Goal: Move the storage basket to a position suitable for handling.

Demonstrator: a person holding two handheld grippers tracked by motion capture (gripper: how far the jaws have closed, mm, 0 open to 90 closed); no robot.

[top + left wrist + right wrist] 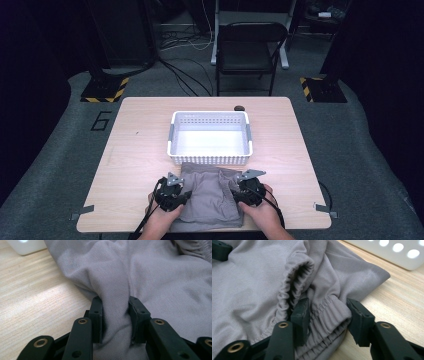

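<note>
A grey garment (210,197) with an elastic waistband lies crumpled at the table's front edge, just in front of a white basket (172,135). My left gripper (185,196) sits at its left side. In the left gripper view, the left gripper (115,315) is shut on a raised fold of the grey garment (150,277). My right gripper (235,189) sits at the garment's right side. In the right gripper view, the right gripper (328,312) stands open with the gathered waistband (329,312) between its jaws, one jaw inside the waist opening.
The basket is empty and stands mid-table; its corner (25,246) and perforated wall (392,252) lie close ahead of the grippers. A small dark object (239,107) rests behind it. A black chair (247,50) stands beyond the table. Bare wood lies left and right of the garment.
</note>
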